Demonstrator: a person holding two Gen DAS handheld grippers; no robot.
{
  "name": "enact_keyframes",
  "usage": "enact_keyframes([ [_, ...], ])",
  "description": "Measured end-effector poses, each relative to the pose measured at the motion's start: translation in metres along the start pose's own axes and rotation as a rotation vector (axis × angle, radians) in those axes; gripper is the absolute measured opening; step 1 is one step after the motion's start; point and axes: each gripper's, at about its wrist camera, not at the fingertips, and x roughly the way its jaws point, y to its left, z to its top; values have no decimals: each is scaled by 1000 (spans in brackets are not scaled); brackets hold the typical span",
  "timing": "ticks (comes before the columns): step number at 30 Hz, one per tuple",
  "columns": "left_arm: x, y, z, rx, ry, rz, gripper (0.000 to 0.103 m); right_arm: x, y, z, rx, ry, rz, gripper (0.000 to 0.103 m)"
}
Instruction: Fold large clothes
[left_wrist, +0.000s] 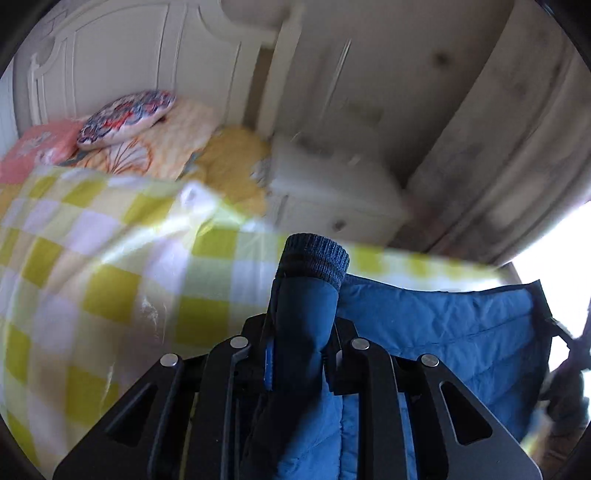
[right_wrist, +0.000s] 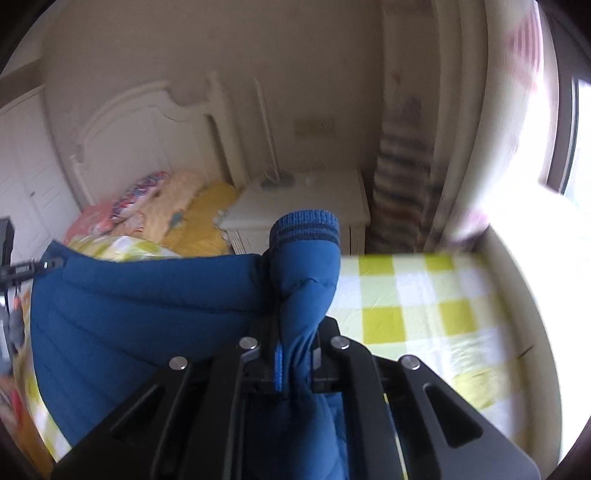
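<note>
The left hand-held gripper (left_wrist: 301, 332) is clamped on one ribbed-cuffed sleeve of the quilted blue puffer jacket (left_wrist: 443, 325) — the right hand-held gripper (right_wrist: 295, 332) on the other — above the yellow-and-white checked bed sheet (right_wrist: 424, 302).

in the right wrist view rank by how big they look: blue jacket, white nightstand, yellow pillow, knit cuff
1. blue jacket, though nearness to the camera enlarges it
2. white nightstand
3. yellow pillow
4. knit cuff, smallest even though closest

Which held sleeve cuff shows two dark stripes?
The cuff in the right gripper: bright blue with two dark bands. The left gripper's cuff looks plain dark.
</note>
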Motion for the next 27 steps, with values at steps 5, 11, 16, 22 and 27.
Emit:
enact_keyframes([
  [5,61,5,-44,-17,4,89,35,66,-18,-44,84,75,-20,23],
  [11,57,25,-42,-119,-6,69,62,70,-33,-45,148,62,36,34],
  [16,-11,55,-60,-193,-151,-127,78,34,-42,-52,194,68,201,77],
  [22,-113,85,-161,14,-223,-174,97,-102,-71,-122,77,-96,280,82],
  [27,-130,97,-252,-2,-140,-206,97,-142,-94,-216,211,-136,335,84],
])
